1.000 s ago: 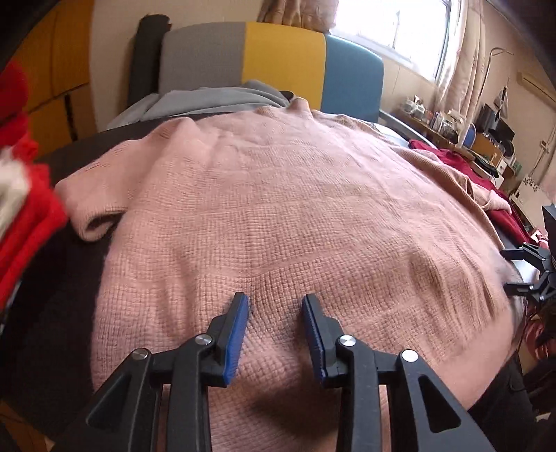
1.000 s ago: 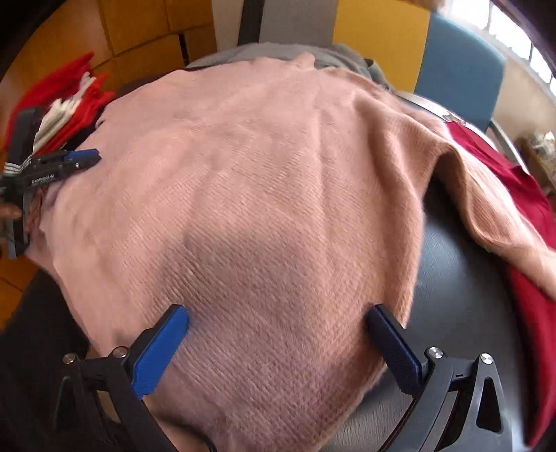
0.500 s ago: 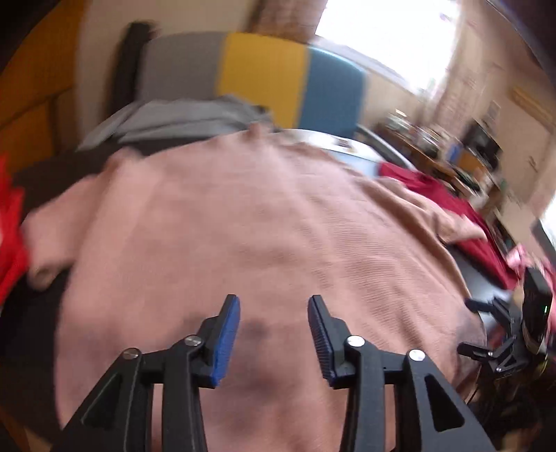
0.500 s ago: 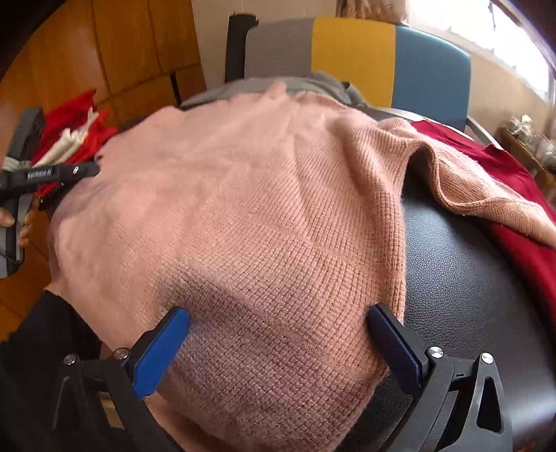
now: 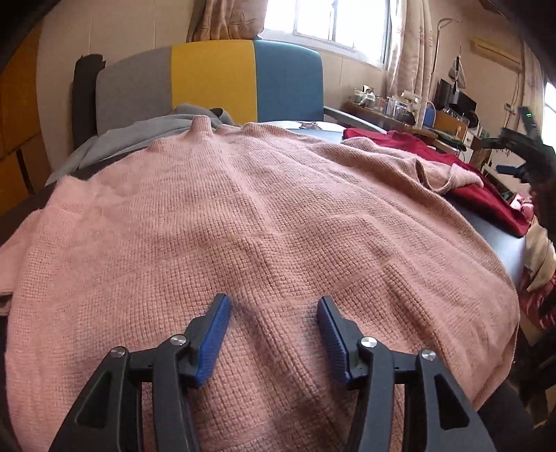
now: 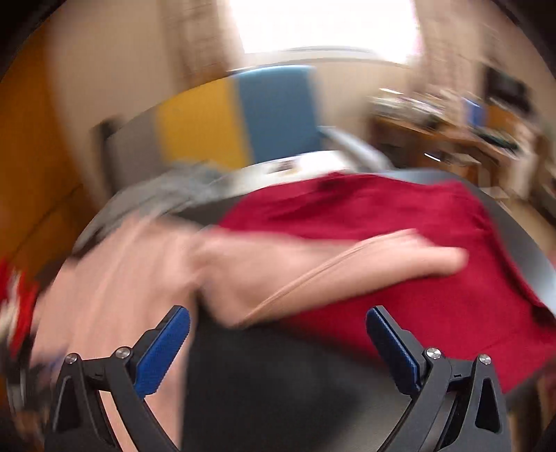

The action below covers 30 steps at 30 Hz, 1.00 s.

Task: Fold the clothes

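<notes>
Fingers (image 5: 212, 342) of the left gripper (image 5: 274, 309) are standing moderately apart and gripping nothing, hovering just above the near hem of the pink sweater (image 5: 250, 222). That sweater is lying spread flat over the dark surface (image 5: 500, 240), filling most of the left wrist view, with one sleeve (image 5: 434, 167) trailing off to the right and resting on the red garment (image 5: 486, 187). In the right wrist view, which is blurring heavily, the right gripper (image 6: 278, 327) is spreading its blue-padded fingers (image 6: 163, 351) wide with nothing between them, hanging over bare dark surface (image 6: 278, 382) beside the sweater's right edge (image 6: 114, 295). Just beyond, the pink sleeve (image 6: 312, 267) is draping across the red garment (image 6: 399, 222). Farther back, a grey garment (image 5: 139, 139) is lying past the sweater's collar, in front of a chair back (image 5: 208, 80) banded in grey, yellow and blue. Behind that, a window (image 5: 326, 21) with curtains is letting in bright light, and a cluttered desk (image 5: 399, 107) is sitting at the right.
</notes>
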Available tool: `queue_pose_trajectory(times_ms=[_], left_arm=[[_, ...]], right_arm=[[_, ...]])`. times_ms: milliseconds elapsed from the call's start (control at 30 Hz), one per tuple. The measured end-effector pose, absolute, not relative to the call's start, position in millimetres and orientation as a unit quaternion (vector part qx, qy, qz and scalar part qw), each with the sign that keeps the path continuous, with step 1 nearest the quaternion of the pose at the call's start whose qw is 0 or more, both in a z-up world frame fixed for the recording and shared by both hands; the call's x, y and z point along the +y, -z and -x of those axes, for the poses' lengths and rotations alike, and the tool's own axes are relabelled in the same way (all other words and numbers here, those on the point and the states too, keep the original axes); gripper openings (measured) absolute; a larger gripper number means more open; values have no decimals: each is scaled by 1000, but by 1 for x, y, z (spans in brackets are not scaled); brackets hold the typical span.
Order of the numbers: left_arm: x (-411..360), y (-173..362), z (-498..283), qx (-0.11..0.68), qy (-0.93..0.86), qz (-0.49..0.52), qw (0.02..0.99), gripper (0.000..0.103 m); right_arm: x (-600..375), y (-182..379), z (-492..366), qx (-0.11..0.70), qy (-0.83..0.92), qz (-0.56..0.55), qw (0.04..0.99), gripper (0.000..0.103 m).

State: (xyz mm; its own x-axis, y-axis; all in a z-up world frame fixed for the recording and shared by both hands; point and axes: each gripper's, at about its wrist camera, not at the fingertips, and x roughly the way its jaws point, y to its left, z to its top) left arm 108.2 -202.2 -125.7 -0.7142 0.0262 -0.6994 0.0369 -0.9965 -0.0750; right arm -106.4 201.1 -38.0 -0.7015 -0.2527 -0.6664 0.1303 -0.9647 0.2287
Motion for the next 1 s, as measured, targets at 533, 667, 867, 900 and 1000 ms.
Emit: queue_pose_trajectory(times_ms=[533, 667, 867, 900, 1000], left_arm=[[-210, 127, -115, 107, 927, -358, -22, 56], [-212, 128, -115, 112, 927, -357, -25, 56], [-214, 128, -114, 120, 926, -357, -27, 56], [-215, 128, -114, 122, 925, -358, -27, 56], [-221, 126, -110, 138, 920, -366, -33, 56]], right_arm=[[224, 97, 242, -74, 859, -505, -49, 70], [231, 88, 226, -112, 870, -479, -30, 17], [241, 60, 209, -213, 880, -424, 6, 12], [231, 48, 209, -231, 883, -407, 36, 12], [178, 2, 201, -247, 889, -360, 143, 12]])
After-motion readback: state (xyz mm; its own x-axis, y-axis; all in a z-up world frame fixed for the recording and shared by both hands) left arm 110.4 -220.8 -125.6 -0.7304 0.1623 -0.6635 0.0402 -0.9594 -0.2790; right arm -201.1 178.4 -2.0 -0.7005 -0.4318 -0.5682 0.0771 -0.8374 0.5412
